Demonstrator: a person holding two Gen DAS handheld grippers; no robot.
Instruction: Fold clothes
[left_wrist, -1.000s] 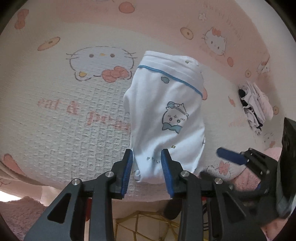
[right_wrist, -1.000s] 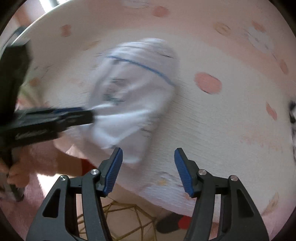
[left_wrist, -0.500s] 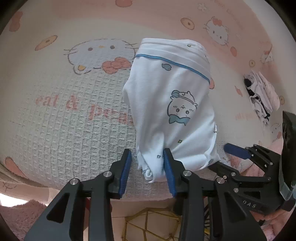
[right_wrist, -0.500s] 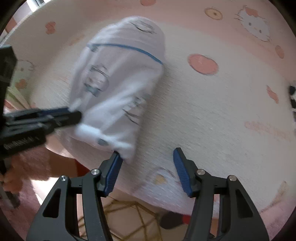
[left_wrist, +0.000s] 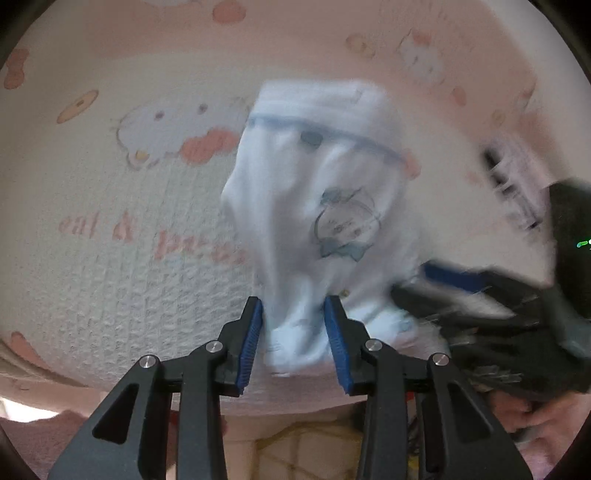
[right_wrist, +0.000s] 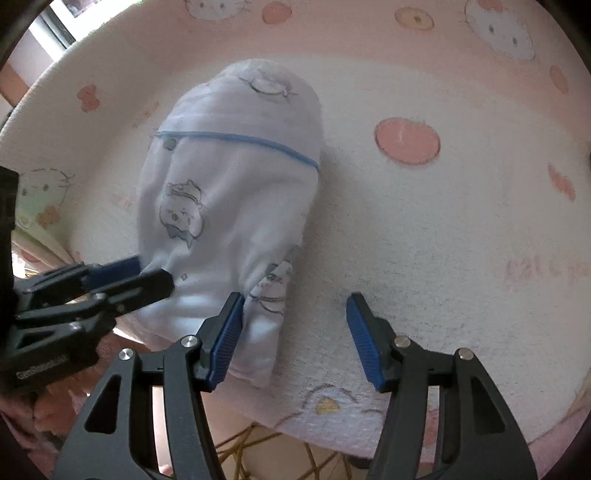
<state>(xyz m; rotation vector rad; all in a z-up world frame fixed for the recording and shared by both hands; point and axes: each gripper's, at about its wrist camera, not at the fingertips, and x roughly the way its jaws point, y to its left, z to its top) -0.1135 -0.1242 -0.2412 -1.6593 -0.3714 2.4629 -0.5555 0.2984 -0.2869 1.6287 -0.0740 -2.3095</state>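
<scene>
The left wrist view is smearing badly: the white garment (left_wrist: 314, 206), the far pile of dark and pale clothes (left_wrist: 513, 184) off to the right of the left claw (left_wrist: 293, 314), and the right claw (left_wrist: 454, 280) entering from the right are all blurring, so their edges are hard to read. In that view the near end of the garment is bunching between the left claw's blue pads (left_wrist: 251, 339); the cloth is filling the gap, but the blur is keeping me from telling whether the pads are pressing on it or merely flanking it.

The right wrist view is sharper. There the garment (right_wrist: 229, 206), with a blue trim line and small cartoon prints, is lying ahead and to the left of the right claw (right_wrist: 295, 317) on a pink and cream cartoon-cat blanket (right_wrist: 443, 240). The right claw's jaws are standing apart: the left pad is sitting just beside the garment's near right corner, that corner is poking a little way into the gap, and the right pad is hanging clear of it over bare blanket. This view is also showing the left claw (right_wrist: 122, 280) from the side, its fingers reaching the garment's near left corner, though the fingertips are hiding the contact itself.

Only the left view is showing the far clothes pile and part of a hand (left_wrist: 532, 413) at the lower right rim. Only the right view is showing a strip of window (right_wrist: 59, 26) at the top left. Below the blanket's near edge, yellowish wire strands (right_wrist: 258, 446) are partly cut off.
</scene>
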